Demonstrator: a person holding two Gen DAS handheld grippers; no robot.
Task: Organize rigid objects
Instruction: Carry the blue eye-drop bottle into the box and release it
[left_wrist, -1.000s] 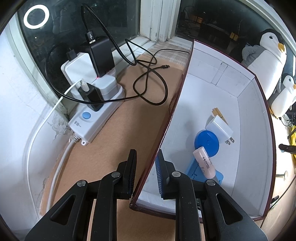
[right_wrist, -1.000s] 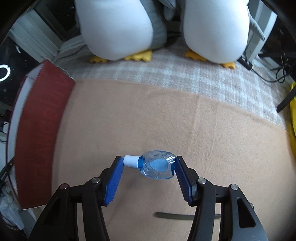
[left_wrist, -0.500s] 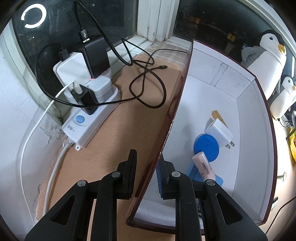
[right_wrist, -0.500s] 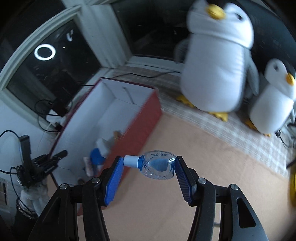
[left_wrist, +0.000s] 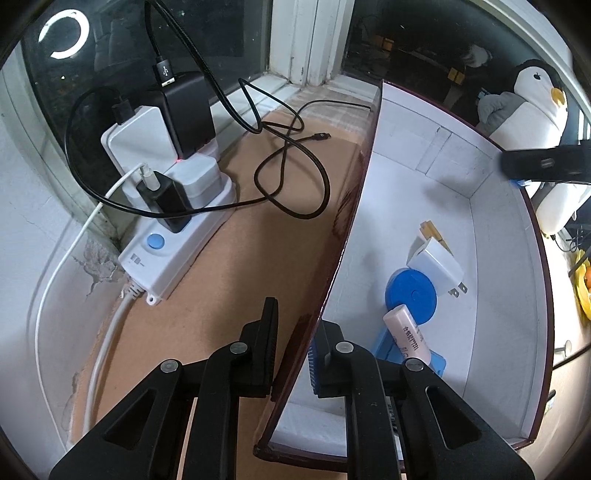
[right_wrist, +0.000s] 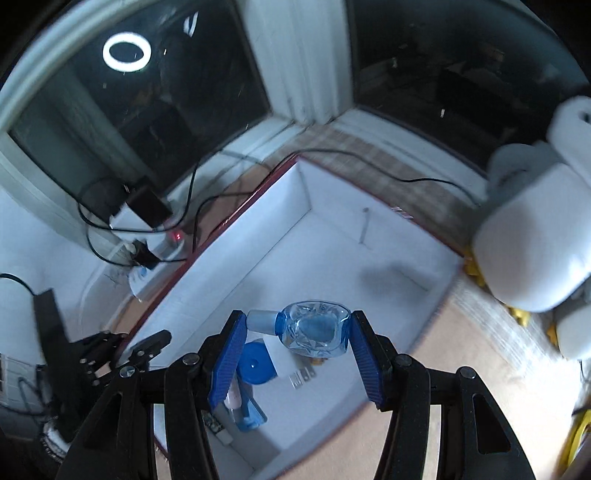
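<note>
your left gripper (left_wrist: 291, 354) was clamped on the box (left_wrist: 502, 280) wall at 6 o'clock. your right gripper (right_wrist: 295, 341) pinched the bottle (right_wrist: 314, 328) endwise above the box; it could have pivoted out.

Both views show strong fisheye distortion, with straight edges bowed and dark vignetting in the corners. The left wrist view is sharp and evenly lit from above; a ring light (left_wrist: 64, 35) glares in the dark window glass (left_wrist: 122, 48). The right wrist view is motion-blurred, most toward the right, where the penguin toy (right_wrist: 532, 229) smears. A soft shadow (right_wrist: 391, 280) falls on the white box floor (right_wrist: 332, 258).
</note>
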